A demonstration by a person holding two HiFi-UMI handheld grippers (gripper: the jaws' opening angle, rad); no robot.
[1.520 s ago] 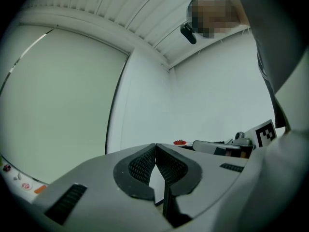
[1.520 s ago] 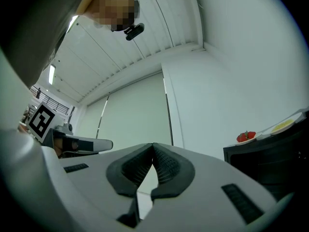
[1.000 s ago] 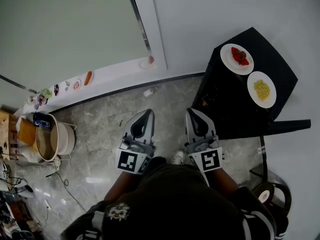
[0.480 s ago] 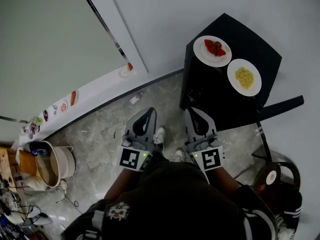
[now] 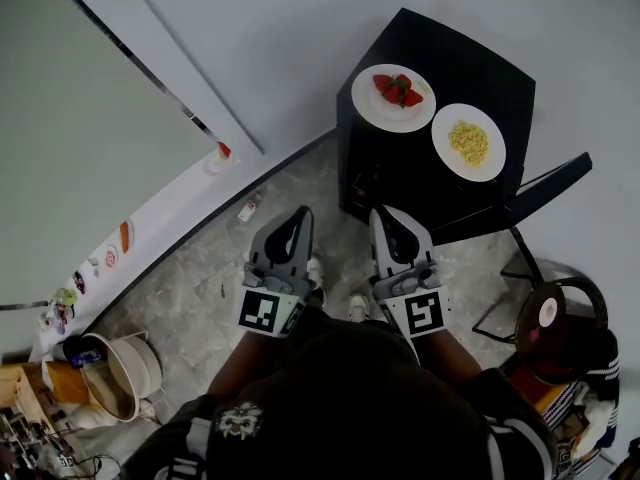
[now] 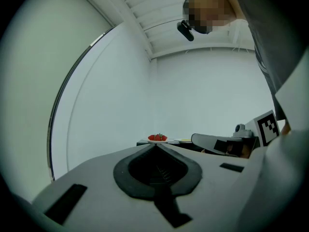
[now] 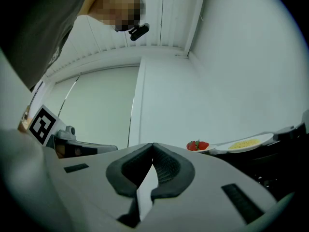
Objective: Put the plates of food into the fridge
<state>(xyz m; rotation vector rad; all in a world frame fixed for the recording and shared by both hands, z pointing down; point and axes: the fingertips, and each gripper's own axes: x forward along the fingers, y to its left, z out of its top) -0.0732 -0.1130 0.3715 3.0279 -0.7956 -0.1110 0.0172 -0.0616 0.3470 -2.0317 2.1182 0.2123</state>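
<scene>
Both tongs closed, empty: left gripper point(image 5: 297, 218), right gripper point(image 5: 385, 218). Strawberry plate point(image 5: 393, 98), noodle plate point(image 5: 468, 142) on black table point(image 5: 440, 58), 1 o'clock.

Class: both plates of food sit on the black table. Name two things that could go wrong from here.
1. The left hand-held gripper and right hand-held gripper are both shut; arriving like that, they might shove a plate instead of gripping it.
2. The strawberry plate and yellow-food plate lie close together on the black table, so lifting one may knock the other.
</scene>
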